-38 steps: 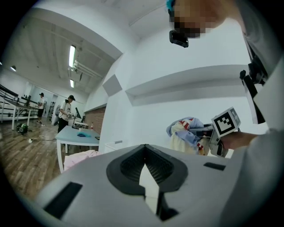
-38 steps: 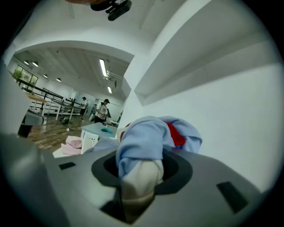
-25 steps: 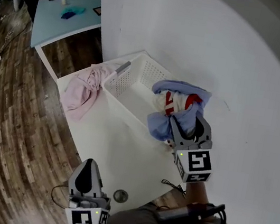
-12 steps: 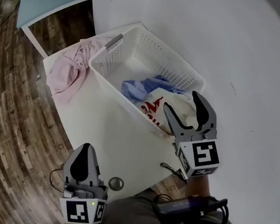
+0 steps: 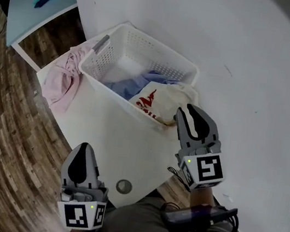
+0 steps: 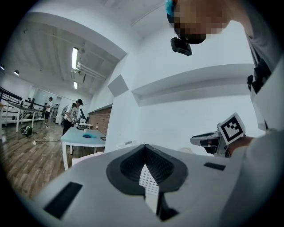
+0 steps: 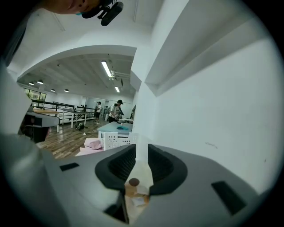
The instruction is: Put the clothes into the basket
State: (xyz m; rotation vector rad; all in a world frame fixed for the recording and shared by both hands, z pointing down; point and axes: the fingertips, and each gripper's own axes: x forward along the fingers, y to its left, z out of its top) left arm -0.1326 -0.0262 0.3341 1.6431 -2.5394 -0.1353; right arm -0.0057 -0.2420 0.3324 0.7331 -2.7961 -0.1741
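The white slatted basket (image 5: 146, 46) stands on the white table (image 5: 110, 137) against the wall. In it lie a blue garment (image 5: 130, 85) and a white garment with red print (image 5: 159, 99). A pink garment (image 5: 66, 76) lies on the table to the left of the basket. My right gripper (image 5: 186, 110) hovers at the basket's near right corner, just short of the white garment. Its jaws have just been closing and stand a narrow gap apart with nothing between them (image 7: 142, 148). My left gripper (image 5: 85, 146) is shut and empty at the table's near edge.
A round cable hole (image 5: 123, 186) sits in the table near its front edge, with a thin black cable (image 5: 176, 174) beside it. The white wall (image 5: 241, 74) runs along the right. Far off at the left stand a light blue table (image 5: 37, 2) and some people on a wooden floor.
The right gripper held the blue and white garments above the basket, then let them go. They now lie in the basket. The gripper drew back and its jaws narrowed.
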